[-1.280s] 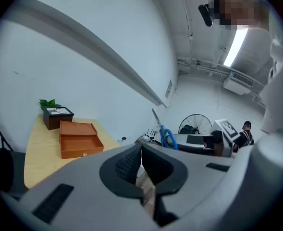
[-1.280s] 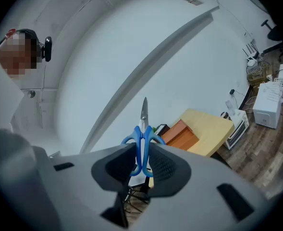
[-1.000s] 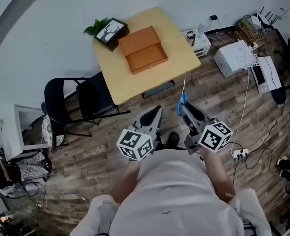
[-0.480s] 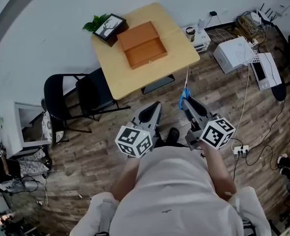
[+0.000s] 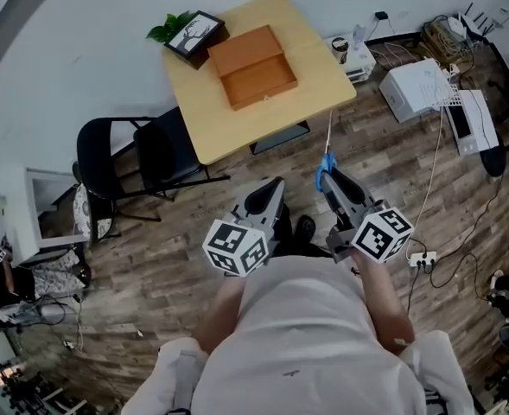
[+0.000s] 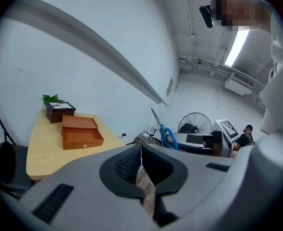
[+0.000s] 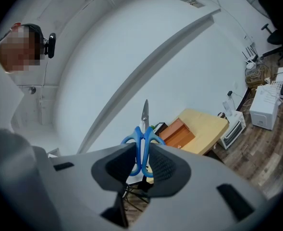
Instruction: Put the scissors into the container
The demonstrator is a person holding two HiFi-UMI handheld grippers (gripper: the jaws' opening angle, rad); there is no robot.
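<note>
Wood-plank floor (image 5: 155,262) spreads under me, and ahead stands a pale table (image 5: 323,76) against the white wall, with two black chairs (image 5: 163,167) at its left side. On the table sits the container (image 5: 252,66), an orange wooden box, just beside a framed picture (image 5: 195,35) at the far corner. I stand back from the table with both tools held low in front of my body, well apart from the box. My right gripper (image 5: 334,187) is clamped on the scissors (image 5: 326,167): its pads press on the blue handle loops, and the closed blades stick out past the tips, pointing toward the table. From that gripper's own view the scissors (image 7: 143,138) stand upright between the jaws, with the container (image 7: 177,134) beyond them. My left gripper (image 5: 270,195) hangs beside the right one, its jaws brought together with nothing between them.
</note>
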